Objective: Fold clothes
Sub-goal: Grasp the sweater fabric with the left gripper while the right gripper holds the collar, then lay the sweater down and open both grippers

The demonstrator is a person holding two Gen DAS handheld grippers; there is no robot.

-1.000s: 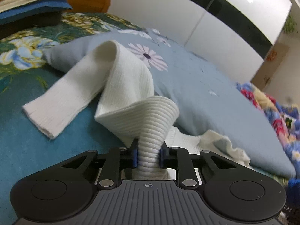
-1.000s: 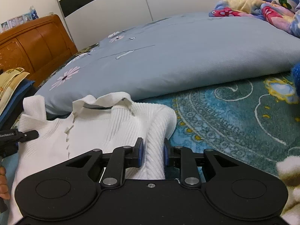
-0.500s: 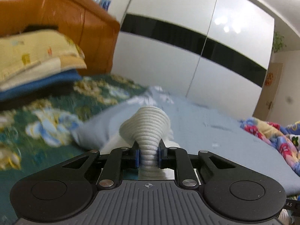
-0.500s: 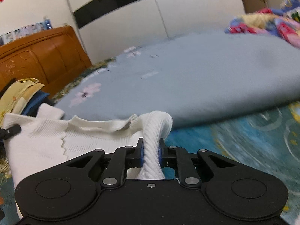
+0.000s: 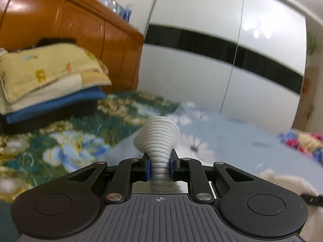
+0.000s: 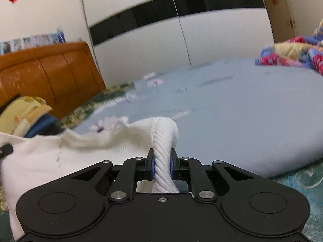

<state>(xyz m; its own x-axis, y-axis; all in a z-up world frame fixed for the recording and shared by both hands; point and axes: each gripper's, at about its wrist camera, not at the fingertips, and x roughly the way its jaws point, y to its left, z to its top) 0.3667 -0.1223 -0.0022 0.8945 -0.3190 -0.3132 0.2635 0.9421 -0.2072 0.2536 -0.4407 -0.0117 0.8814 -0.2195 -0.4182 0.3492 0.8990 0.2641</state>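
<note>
White wardrobe doors (image 6: 212,36) back a bed (image 6: 298,183) where both grippers, left gripper (image 5: 158,167) and right gripper (image 6: 162,166), have fingers clamped on a white ribbed sweater (image 6: 66,157), lifted off it. Keep both corners level and taut so the knit hangs flat.

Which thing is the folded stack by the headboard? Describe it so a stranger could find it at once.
Start at the orange wooden headboard. Right in front of it, on the green floral bedspread, sits the folded stack: pale yellow patterned cloth on top, a blue layer beneath. Unlike the white ribbed sweater pinched in both grippers, it lies flat, folded and untouched.
</note>
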